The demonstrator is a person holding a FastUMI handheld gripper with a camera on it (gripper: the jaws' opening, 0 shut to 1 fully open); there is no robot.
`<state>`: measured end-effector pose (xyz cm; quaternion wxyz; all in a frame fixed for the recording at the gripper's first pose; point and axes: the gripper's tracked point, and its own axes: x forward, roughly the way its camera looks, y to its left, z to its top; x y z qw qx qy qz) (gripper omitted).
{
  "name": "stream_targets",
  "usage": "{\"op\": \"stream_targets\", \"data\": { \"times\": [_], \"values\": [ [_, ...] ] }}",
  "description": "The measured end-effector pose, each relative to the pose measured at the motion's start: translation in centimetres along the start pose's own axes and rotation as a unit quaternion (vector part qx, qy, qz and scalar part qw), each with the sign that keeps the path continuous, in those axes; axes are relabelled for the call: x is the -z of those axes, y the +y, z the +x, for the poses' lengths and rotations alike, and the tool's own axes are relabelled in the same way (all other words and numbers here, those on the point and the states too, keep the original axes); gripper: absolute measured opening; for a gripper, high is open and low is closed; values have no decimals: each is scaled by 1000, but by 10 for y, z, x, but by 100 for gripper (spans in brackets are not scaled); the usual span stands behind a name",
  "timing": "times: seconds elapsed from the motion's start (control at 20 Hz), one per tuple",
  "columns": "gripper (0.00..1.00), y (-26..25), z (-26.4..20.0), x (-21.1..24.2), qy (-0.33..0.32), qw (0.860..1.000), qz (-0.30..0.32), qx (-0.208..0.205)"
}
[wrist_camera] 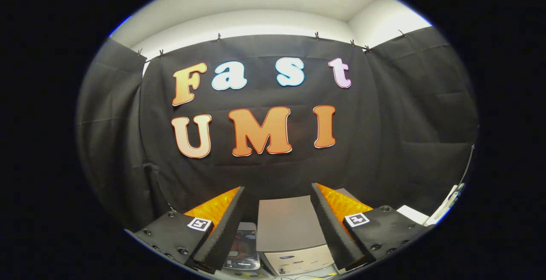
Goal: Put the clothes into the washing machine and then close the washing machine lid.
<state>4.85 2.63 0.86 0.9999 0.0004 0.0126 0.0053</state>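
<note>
Tongs [277,229] spread wide, empty, held above washing machine [290,229] between the fingers, lid [286,220] down flat. Clear tub with dark clothes [243,246] just beside. Fits start or finish alike.

Recording booth: black cloth walls [405,135] clipped up.

Small boxy silver-grey washing machine [290,229] with a flat matte grey lid and paler cream-silver front panel, clear plastic container [244,246] beside it holding dark and reddish contents, black cloth booth wall [384,143], plain white wall [256,20] above it
</note>
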Motion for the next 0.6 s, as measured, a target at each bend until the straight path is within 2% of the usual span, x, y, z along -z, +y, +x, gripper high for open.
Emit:
{"op": "stream_targets", "data": {
  "times": [0.6],
  "values": [
    [98, -22, -7, -15, -13, 1000, -9, -21]
  ]
}}
